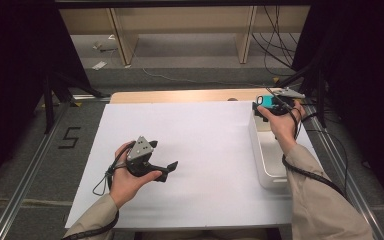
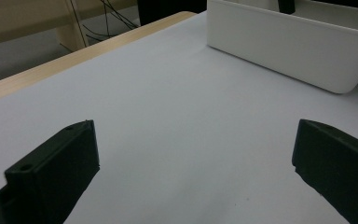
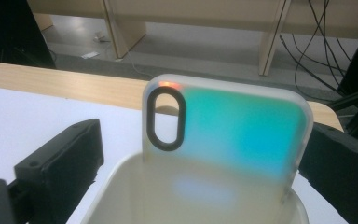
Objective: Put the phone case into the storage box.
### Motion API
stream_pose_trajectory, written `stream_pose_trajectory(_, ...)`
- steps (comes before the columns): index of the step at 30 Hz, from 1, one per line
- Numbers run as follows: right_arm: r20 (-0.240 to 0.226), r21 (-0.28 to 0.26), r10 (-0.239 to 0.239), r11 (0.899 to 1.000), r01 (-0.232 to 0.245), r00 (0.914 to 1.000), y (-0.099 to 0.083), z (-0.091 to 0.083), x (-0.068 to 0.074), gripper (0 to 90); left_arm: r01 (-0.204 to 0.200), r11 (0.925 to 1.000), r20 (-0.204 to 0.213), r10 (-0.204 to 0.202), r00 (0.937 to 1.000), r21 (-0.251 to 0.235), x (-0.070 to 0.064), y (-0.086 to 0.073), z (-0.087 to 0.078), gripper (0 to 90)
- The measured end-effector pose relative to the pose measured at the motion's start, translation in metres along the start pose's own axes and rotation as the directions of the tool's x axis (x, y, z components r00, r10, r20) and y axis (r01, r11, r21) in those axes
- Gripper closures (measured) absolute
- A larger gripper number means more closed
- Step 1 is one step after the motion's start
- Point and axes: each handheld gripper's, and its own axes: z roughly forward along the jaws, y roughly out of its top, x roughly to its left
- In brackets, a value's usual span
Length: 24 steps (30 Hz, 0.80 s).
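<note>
A teal phone case with a translucent rim and an oval camera cutout stands upright at the far end of a white bin. My right gripper is open around it: the right jaw is at the case's edge and the left jaw stands apart from it. From above, the case shows by the right gripper over the bin's far end. My left gripper rests low over the white sheet, open with nothing between its jaws.
The white bin stands along the sheet's right edge. A wooden table edge runs behind the sheet. Beyond it are wooden shelf legs, loose cables and dark frame posts.
</note>
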Motion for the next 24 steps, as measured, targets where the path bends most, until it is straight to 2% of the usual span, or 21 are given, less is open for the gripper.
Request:
stream_pose_trajectory(9,-0.008,-0.016,-0.001,1.0,0.001,1.0,0.004,-0.003,-0.001,1.6,0.003,1.0,-0.003,-0.003,1.0,0.001,0.001,0.0,0.0,0.0)
stream_pose_trajectory(14,-0.003,-0.025,0.006,1.0,-0.006,1.0,0.007,-0.009,-0.002,1.6,0.002,1.0,-0.004,-0.002,1.0,0.0,0.001,0.0,0.0,0.0)
stream_pose_trajectory(24,-0.032,-0.016,-0.007,1.0,0.006,0.9995,0.012,-0.026,0.001,1.8,0.003,1.0,-0.006,-0.003,1.0,-0.002,0.001,0.0,-0.001,0.0)
